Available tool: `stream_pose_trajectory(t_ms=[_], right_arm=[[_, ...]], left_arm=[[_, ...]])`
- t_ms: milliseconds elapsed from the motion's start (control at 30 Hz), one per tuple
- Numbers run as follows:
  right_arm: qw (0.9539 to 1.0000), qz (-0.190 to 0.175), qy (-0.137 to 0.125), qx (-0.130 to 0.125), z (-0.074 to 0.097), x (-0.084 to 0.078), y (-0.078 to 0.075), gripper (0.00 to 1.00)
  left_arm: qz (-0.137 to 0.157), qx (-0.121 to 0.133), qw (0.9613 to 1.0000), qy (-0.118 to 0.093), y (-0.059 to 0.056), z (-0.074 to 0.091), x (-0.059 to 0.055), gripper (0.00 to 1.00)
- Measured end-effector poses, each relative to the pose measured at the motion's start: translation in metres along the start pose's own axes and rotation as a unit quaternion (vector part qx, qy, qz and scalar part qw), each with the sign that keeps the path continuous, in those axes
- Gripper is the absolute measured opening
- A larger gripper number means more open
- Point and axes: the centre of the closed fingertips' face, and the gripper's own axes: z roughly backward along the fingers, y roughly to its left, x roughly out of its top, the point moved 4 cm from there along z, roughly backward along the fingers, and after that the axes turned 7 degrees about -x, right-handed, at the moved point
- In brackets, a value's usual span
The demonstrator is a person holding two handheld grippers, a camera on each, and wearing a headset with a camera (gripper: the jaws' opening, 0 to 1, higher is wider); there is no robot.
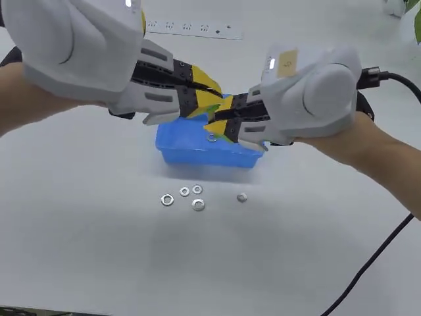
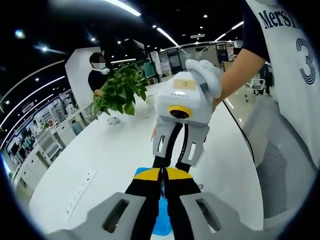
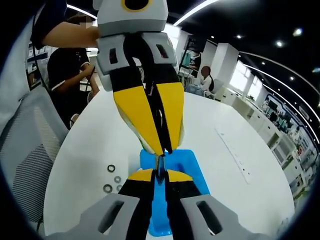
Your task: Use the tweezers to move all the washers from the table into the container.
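Blue plastic container (image 1: 197,157), round metal washers (image 1: 198,205)

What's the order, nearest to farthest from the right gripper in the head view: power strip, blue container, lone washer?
1. Blue container, directly under the right gripper.
2. Lone washer, on the table nearer the person.
3. Power strip, far side.

A smooth white table (image 1: 79,250) carries a blue rectangular plastic container (image 1: 197,153). On the container's near side lie five small silver metal washers (image 1: 184,191), four clustered and one apart to the right. Beyond the container lies a long flat white strip (image 1: 191,27), and right of it a black cable (image 1: 368,263).
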Motion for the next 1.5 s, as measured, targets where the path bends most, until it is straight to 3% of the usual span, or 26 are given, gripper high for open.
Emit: stream_pose_trajectory(t_ms=[133, 200, 233, 467, 700, 900, 1133, 1267, 1500], right_arm=[[0.9997, -0.017, -0.019, 0.004, 0.005, 0.008, 0.004, 0.08], [0.9992, -0.026, -0.029, 0.007, 0.008, 0.013, 0.006, 0.08], [0.9991, -0.020, -0.034, 0.014, 0.009, 0.015, 0.010, 0.08], [0.9987, -0.022, -0.039, 0.023, 0.012, 0.019, 0.023, 0.08], [0.9987, -0.011, -0.035, 0.035, 0.016, 0.018, 0.043, 0.09], [0.9978, -0.017, -0.030, 0.056, 0.013, 0.010, 0.068, 0.10], [0.9967, -0.027, -0.019, 0.075, 0.006, -0.005, 0.091, 0.10], [0.9964, -0.025, -0.013, 0.080, 0.006, -0.007, 0.100, 0.10], [0.9961, -0.015, -0.004, 0.087, 0.004, -0.010, 0.108, 0.11]], left_arm=[[0.001, 0.005, 1.0000, -0.005, -0.004, 0.007, 0.005, 0.14], [0.013, -0.006, 0.9997, -0.019, -0.011, 0.009, 0.009, 0.07], [0.010, 0.000, 0.9998, -0.018, -0.011, 0.011, 0.010, 0.07], [0.027, -0.003, 0.9993, -0.025, -0.020, 0.016, 0.010, 0.06], [0.045, -0.006, 0.9984, -0.034, -0.044, 0.018, 0.011, 0.05], [0.061, -0.025, 0.9975, -0.027, -0.064, 0.017, 0.001, 0.05], [0.091, -0.026, 0.9952, -0.025, -0.084, 0.016, -0.020, 0.05], [0.110, -0.028, 0.9931, -0.027, -0.091, 0.018, -0.024, 0.05], [0.109, -0.030, 0.9934, -0.022, -0.097, 0.020, -0.030, 0.05]])
